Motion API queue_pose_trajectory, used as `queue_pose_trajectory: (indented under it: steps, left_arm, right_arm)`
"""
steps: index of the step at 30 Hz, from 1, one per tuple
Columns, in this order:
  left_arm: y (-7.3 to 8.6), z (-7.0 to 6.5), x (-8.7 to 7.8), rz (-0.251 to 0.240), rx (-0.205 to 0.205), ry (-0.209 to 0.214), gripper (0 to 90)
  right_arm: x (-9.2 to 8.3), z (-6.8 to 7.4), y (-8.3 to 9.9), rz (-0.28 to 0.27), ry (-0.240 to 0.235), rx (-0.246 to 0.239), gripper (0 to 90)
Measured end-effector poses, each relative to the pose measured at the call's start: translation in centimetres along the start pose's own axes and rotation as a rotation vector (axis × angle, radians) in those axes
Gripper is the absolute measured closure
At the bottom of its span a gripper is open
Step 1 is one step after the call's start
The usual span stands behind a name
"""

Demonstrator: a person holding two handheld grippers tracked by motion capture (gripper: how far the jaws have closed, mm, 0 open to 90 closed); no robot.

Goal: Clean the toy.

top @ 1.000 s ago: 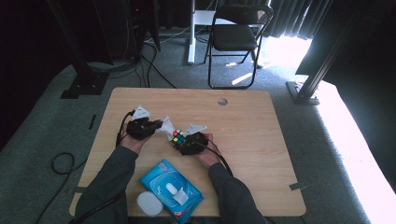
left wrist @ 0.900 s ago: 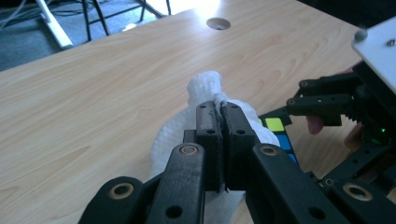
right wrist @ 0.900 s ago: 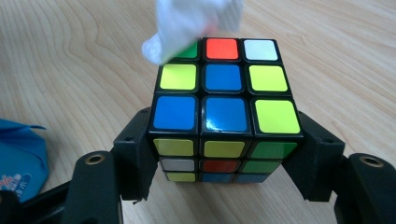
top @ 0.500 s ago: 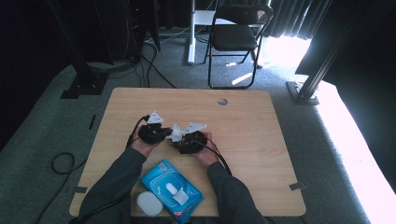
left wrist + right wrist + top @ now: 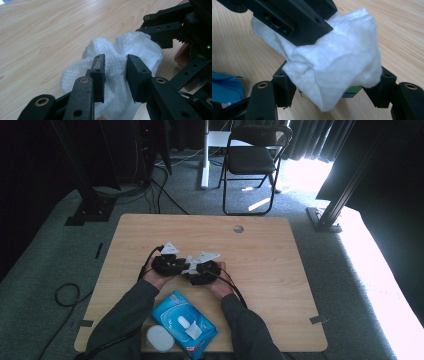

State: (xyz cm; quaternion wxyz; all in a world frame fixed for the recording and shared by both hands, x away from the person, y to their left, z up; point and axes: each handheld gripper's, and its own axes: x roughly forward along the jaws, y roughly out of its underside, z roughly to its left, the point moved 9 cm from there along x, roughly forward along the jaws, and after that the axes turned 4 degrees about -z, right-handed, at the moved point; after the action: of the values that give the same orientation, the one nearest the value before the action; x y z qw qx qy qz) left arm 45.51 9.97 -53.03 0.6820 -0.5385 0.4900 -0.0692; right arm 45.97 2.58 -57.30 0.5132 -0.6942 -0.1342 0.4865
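A crumpled white textured wipe (image 5: 117, 65) sits in the middle of the light wooden table (image 5: 280, 265), draped over a small multicoloured cube (image 5: 352, 90). The right gripper (image 5: 332, 92) clamps that cube between its black jaws, the cloth covering most of it. The left gripper (image 5: 115, 72) meets it head-on; its jaws have just been opening and now stand apart, the wipe bunched between them but not squeezed. Nearer the person lie a blue wet-wipe packet (image 5: 184, 324) and a round white lid (image 5: 159, 338).
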Motion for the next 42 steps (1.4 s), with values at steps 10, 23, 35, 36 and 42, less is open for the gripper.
queue_pose_trajectory:
  steps: [10,23,35,36,42]
  left_arm:
    - [-0.1,-0.7,0.3,0.016,0.051,0.004,83.3]
    - [-0.5,1.1,-0.1,0.005,0.014,-0.062,86.3]
    - [-0.6,2.2,-0.2,0.008,-0.011,-0.123,86.6]
    - [-0.6,2.0,-0.1,0.003,-0.006,-0.114,86.6]
    - [-0.9,0.3,0.2,0.010,0.049,-0.086,87.1]
  right_arm:
    - [0.1,0.1,0.0,0.000,0.001,-0.003,34.3]
    - [-0.2,1.1,-0.2,-0.009,-0.029,-0.037,34.3]
    - [-0.2,1.9,-0.3,-0.011,-0.068,-0.056,34.3]
    - [-0.1,1.9,-0.3,-0.012,-0.067,-0.056,34.3]
    - [-0.1,1.7,-0.5,-0.014,-0.055,-0.051,34.3]
